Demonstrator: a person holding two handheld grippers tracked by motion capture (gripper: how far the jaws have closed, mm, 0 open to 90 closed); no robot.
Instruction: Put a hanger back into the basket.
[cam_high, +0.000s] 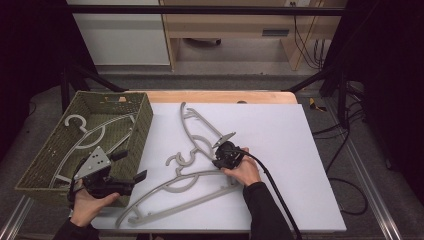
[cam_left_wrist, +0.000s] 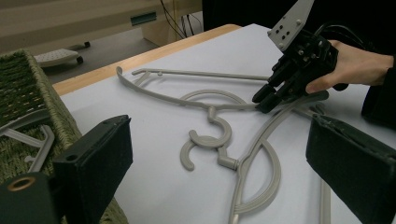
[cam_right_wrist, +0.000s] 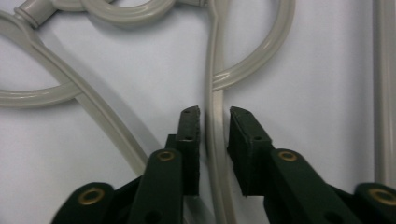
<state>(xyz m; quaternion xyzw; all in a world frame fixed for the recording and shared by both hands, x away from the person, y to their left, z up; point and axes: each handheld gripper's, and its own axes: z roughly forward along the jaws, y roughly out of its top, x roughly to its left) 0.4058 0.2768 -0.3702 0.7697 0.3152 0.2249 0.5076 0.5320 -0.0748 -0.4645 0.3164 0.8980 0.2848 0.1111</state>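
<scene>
At the centre of the high view, the right claw (cam_high: 223, 159) pinches an arm of the grey hanger (cam_high: 192, 186) lying on the counter (cam_high: 280, 140). At lower left, the left claw (cam_high: 131, 170) is spread, empty, beside the basket (cam_high: 142, 120).

The high view looks forward and down from above the person's side, taking in the whole bench (cam_high: 280, 150), the woven basket (cam_high: 142, 120) at its left and the floor beyond. The left gripper view sits low by that basket, facing across the white sheet toward the right gripper (cam_left_wrist: 265, 99) and the grey hangers (cam_left_wrist: 219, 140). The right gripper view hangs very close above one hanger arm (cam_right_wrist: 215, 140). All three views share those crossed hangers.
</scene>
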